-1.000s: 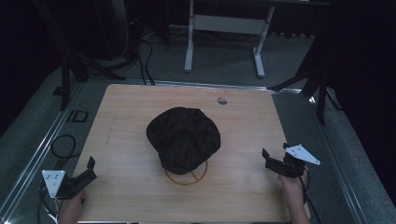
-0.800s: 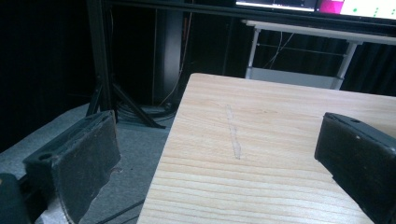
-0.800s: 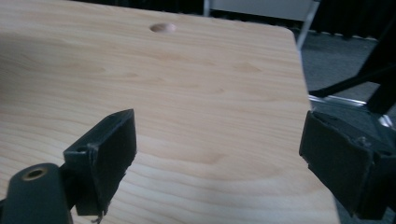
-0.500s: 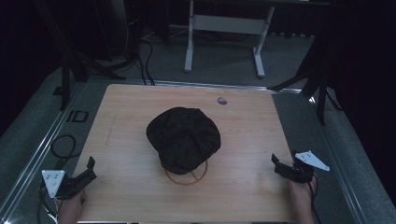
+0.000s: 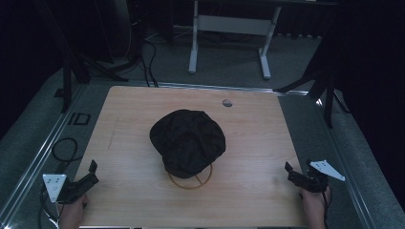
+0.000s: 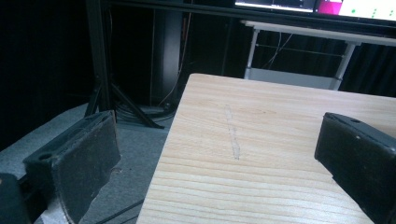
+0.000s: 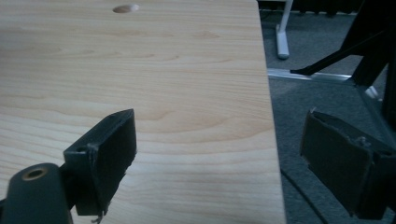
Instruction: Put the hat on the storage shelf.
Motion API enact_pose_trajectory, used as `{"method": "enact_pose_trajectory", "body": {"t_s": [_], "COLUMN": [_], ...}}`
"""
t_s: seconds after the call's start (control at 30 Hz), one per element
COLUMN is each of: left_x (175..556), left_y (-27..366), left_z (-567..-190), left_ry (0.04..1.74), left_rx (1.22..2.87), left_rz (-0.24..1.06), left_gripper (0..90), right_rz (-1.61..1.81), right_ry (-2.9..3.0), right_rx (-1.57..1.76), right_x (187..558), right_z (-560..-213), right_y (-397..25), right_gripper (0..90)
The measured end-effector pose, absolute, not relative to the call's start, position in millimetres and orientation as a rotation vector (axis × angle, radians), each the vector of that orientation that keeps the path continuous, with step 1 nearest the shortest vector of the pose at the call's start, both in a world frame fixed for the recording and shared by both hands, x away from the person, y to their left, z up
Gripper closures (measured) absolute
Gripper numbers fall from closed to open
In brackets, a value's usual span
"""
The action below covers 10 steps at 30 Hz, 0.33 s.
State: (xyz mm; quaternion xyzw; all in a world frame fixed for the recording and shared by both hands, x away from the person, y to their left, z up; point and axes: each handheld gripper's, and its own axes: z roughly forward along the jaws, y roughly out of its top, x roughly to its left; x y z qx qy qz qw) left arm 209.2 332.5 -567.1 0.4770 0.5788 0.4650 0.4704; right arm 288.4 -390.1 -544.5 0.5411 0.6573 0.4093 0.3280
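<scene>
A dark cap sits near the middle of my worktop, draped over a thin wire stand whose ring pokes out from under its near edge. From the high view the cap reads as a rounded lump, a little longer from far-left to near-right, its lower end hanging toward me over the ring. Which way the brim faces I cannot tell; the fabric is too dark.

My left hand-held gripper rests at the near left corner of the worktop, jaws spread wide with nothing between them, pointing up the table's left edge. My right hand-held gripper is at the near right corner, straddling the worktop's right edge, jaws likewise parted wide and holding nothing. Both are well apart from the cap. A small round hole lies toward the far edge, beyond the cap.
</scene>
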Motion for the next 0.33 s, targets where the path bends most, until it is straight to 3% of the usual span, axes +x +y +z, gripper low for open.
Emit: {"method": "enact_pose_trajectory", "body": {"t_s": [0.33], "left_x": [209.1], "left_y": [332.8], "left_z": [-567.1], "left_ry": [1.418], "left_rx": [1.168], "left_rz": [1.138], "left_gripper": [0.5], "right_rz": [1.073], "right_ry": [1.706], "right_rx": [1.430], "right_x": [288.2], "right_z": [-548.8], "right_y": [-393.6], "right_gripper": [10.9]}}
